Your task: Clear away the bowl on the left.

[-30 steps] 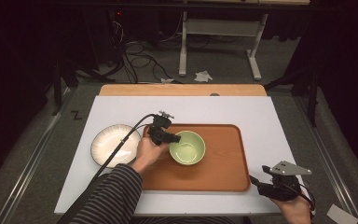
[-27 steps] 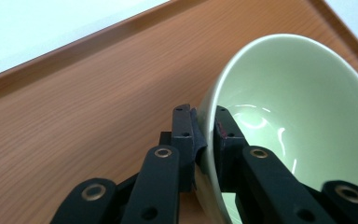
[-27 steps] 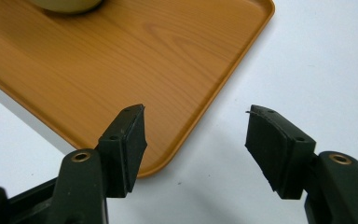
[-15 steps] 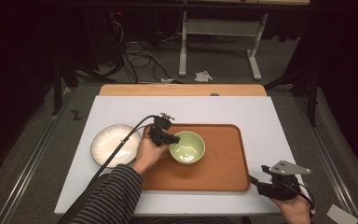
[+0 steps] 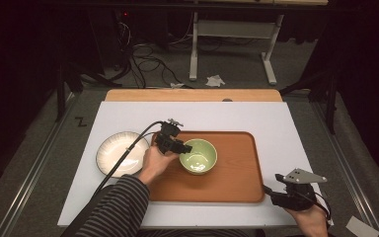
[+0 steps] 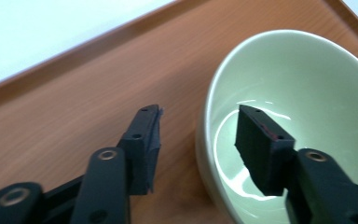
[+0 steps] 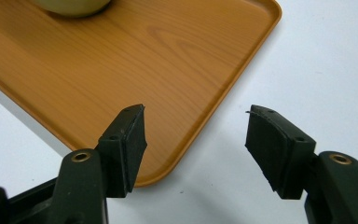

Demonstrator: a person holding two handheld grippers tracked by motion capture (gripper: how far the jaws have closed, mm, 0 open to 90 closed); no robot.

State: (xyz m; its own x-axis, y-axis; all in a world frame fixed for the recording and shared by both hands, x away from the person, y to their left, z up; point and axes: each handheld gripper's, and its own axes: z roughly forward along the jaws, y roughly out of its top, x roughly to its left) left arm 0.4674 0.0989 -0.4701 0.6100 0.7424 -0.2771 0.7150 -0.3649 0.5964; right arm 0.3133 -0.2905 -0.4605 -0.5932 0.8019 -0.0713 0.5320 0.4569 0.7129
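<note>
A pale green bowl [image 5: 198,156] stands upright on the wooden tray [image 5: 237,182], towards its left half. My left gripper [image 5: 185,148] is at the bowl's left rim. In the left gripper view its jaws straddle that rim: one pad is inside the bowl [image 6: 307,93], the other outside over the tray [image 6: 74,93]. The left gripper [image 6: 199,114] has just been opening, and its pads stand clear of the rim. My right gripper [image 5: 274,195] rests open at the tray's near right corner. In its own view the right gripper [image 7: 193,112] has nothing between its pads.
A white plate [image 5: 116,154] lies on the white tabletop left of the tray. The tray's corner [image 7: 121,60] and the bowl's base [image 7: 72,5] appear in the right gripper view. Cables and a table frame sit on the floor beyond the far edge.
In the high view both hands, the bowl and the tray keep their places; the left jaws' spread is too small there to compare.
</note>
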